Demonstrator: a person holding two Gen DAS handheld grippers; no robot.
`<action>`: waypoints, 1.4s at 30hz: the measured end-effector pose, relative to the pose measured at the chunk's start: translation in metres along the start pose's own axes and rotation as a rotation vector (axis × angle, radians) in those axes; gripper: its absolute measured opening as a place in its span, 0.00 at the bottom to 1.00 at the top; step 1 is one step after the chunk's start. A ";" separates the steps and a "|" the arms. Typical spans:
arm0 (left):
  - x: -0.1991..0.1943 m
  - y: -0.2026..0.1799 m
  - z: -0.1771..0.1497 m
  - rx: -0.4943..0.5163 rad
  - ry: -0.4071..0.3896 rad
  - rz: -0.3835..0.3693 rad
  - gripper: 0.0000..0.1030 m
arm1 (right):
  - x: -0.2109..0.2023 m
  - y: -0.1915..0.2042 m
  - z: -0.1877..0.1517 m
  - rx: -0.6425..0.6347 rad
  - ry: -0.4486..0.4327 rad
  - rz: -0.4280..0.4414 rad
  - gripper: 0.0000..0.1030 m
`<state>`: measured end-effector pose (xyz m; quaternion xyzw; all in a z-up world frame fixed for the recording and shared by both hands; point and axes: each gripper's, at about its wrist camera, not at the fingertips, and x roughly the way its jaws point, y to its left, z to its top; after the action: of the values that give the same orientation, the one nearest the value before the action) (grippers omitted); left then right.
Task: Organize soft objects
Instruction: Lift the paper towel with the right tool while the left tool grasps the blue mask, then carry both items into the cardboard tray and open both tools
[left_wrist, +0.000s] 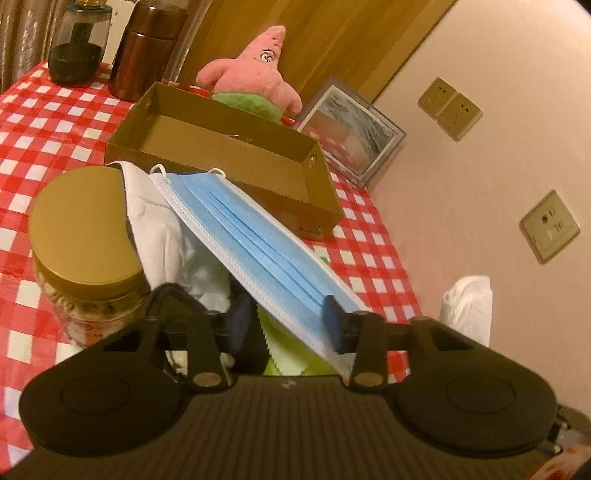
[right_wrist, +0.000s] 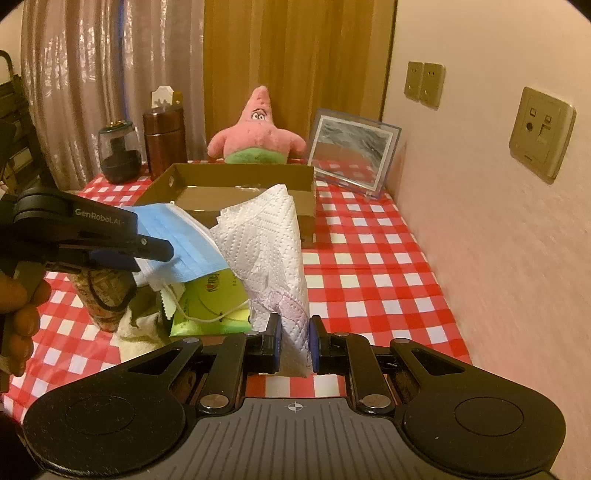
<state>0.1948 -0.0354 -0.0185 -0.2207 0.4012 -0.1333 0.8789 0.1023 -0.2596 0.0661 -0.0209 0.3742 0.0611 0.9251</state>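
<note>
Red-checked surface (right_wrist: 369, 258): left claw (right_wrist: 155, 254) grips a pleated blue face mask (right_wrist: 184, 240); right claw (right_wrist: 294, 347) pinches a white embossed paper towel (right_wrist: 266, 240).

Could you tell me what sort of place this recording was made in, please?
Most likely a room in a home: a table under a red-and-white checked tablecloth set against a wall with sockets, a curtain behind it, and a pink star plush toy beside a framed picture.
</note>
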 end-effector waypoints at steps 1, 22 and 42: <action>0.001 0.001 0.001 -0.004 -0.004 -0.001 0.28 | 0.001 0.000 0.000 0.003 0.000 0.000 0.15; -0.044 -0.014 0.068 0.180 -0.070 -0.053 0.00 | 0.011 -0.011 0.027 0.071 -0.021 0.068 0.15; -0.032 -0.011 0.171 0.234 -0.090 -0.043 0.00 | 0.087 -0.016 0.107 0.107 -0.026 0.165 0.15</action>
<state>0.3044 0.0161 0.1065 -0.1309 0.3382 -0.1883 0.9127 0.2399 -0.2577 0.0827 0.0602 0.3656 0.1172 0.9214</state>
